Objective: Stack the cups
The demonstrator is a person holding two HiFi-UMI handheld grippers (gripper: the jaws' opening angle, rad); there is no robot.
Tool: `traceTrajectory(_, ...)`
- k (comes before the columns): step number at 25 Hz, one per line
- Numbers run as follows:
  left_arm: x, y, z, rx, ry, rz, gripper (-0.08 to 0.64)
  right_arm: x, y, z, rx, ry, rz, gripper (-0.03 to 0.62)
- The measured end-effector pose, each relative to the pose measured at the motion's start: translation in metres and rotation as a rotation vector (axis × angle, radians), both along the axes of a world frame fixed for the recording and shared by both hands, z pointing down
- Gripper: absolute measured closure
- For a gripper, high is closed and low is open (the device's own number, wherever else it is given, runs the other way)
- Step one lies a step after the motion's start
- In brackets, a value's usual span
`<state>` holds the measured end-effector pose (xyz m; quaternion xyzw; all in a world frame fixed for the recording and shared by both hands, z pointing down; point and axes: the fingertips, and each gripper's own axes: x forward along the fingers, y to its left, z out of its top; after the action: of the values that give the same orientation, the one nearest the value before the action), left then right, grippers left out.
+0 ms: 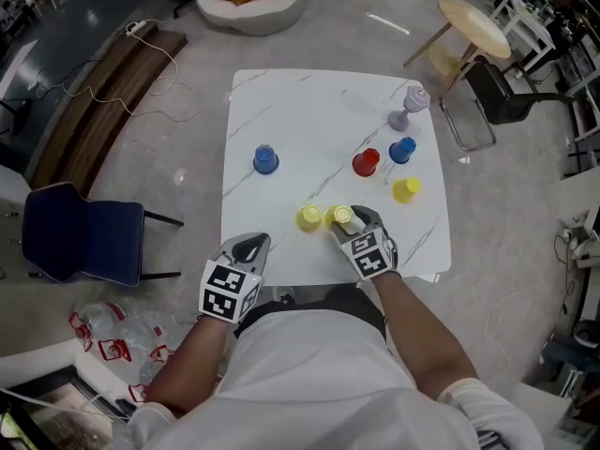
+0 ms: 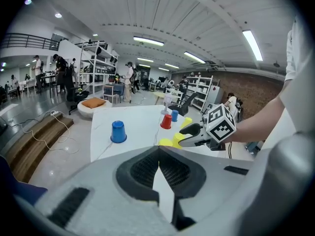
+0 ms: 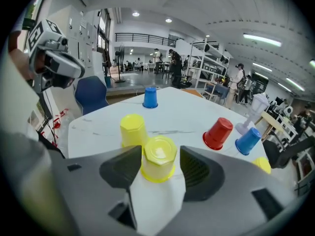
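Observation:
Several upside-down cups stand on the white marble table point(image 1: 309, 111). My right gripper point(image 1: 349, 216) point(image 3: 160, 151) is open around a yellow cup point(image 3: 158, 159) point(image 1: 343, 217) near the front edge; a thin gap shows at the right pad. A second yellow cup point(image 1: 309, 217) point(image 3: 133, 129) stands just left of it. A third yellow cup point(image 1: 406, 189), a red cup point(image 1: 366, 162) point(image 3: 218, 133) and a blue cup point(image 1: 401, 149) point(image 3: 247, 140) are at the right. Another blue cup point(image 1: 265, 159) point(image 2: 118, 132) stands alone at the left. My left gripper point(image 1: 255, 242) point(image 2: 158, 149) is shut and empty at the table's front edge.
Two pale grey cups point(image 1: 409, 109) stand at the table's far right corner. A blue chair point(image 1: 84, 232) is on the floor to the left, a wooden stool point(image 1: 473, 26) and a black chair point(image 1: 506, 92) to the right. Cables run over the floor at the far left.

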<state>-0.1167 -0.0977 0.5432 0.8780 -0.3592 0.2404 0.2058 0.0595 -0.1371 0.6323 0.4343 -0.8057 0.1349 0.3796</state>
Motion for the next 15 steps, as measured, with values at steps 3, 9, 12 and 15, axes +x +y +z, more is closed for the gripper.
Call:
traceTrajectory(3,0.004,-0.002,-0.001,0.003,0.001,0.005,0.551,0.020,-0.005,-0.019,0.053,-0.086,0.095,0.347)
traceTrajectory(9,0.012,-0.007,-0.004,0.012,0.009,-0.006,0.551,0.093,-0.021,-0.031,0.061,-0.170,0.232,0.375)
traceTrajectory(12,0.017,-0.006,-0.004,0.009,0.010,-0.015,0.551,0.092,-0.019,-0.030,0.036,-0.223,0.198,0.385)
traceTrajectory(15,0.019,-0.005,-0.005,0.006,0.004,-0.024,0.551,0.096,-0.018,-0.028,0.037,-0.225,0.200,0.383)
